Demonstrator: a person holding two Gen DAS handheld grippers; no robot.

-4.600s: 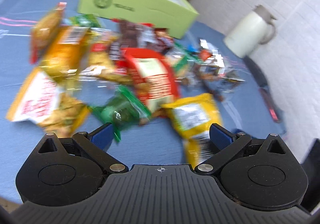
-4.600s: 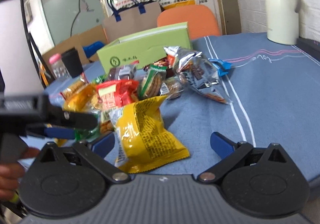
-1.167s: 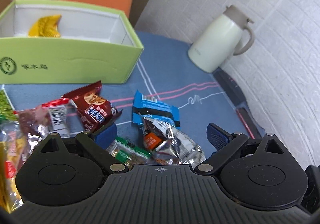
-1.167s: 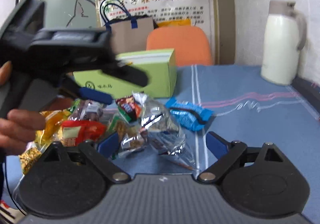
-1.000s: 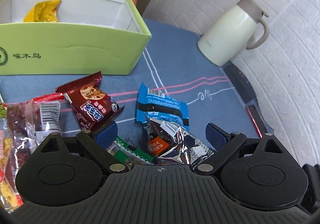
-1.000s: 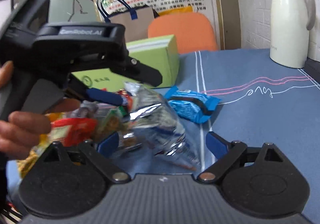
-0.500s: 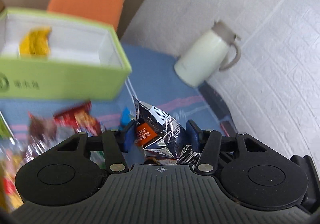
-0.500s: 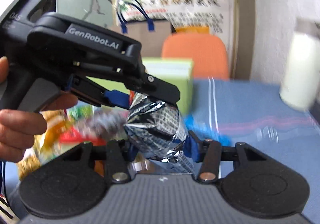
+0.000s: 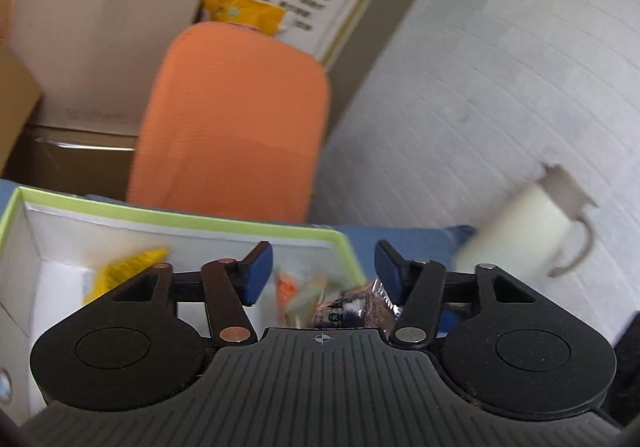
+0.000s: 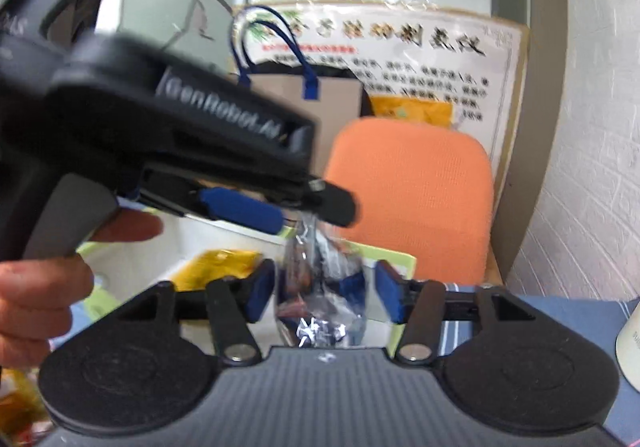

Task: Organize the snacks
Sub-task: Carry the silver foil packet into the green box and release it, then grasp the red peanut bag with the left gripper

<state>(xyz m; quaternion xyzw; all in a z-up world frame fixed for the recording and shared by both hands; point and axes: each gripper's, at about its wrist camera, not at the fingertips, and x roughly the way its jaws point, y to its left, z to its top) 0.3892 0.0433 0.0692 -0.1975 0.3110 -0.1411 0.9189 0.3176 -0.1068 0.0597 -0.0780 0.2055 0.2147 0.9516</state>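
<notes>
A crinkled silver snack bag [image 10: 320, 287] hangs over the open green box [image 9: 180, 217], blurred as it drops. My right gripper [image 10: 325, 295] has the bag between its blue pads with a small gap on each side, and its jaws are opening. In the left wrist view the bag [image 9: 344, 303] lies low between the spread pads of my left gripper [image 9: 323, 271], whose jaws are opening too. The left gripper's fingers [image 10: 240, 209] reach in from the upper left, just above the bag's top. A yellow packet [image 9: 124, 271] lies inside the box.
An orange chair [image 9: 232, 127] stands right behind the box. Behind the chair is a brown paper bag [image 9: 100, 27] with blue handles. A white jug [image 9: 528, 231] stands to the right on the blue tablecloth [image 10: 560, 311]. A hand [image 10: 40, 307] holds the left gripper's handle.
Both grippers shut on the silver bag, lifted it off the table and carried it forward over the green box. Since half a second ago both pairs of jaws have spread apart from the bag.
</notes>
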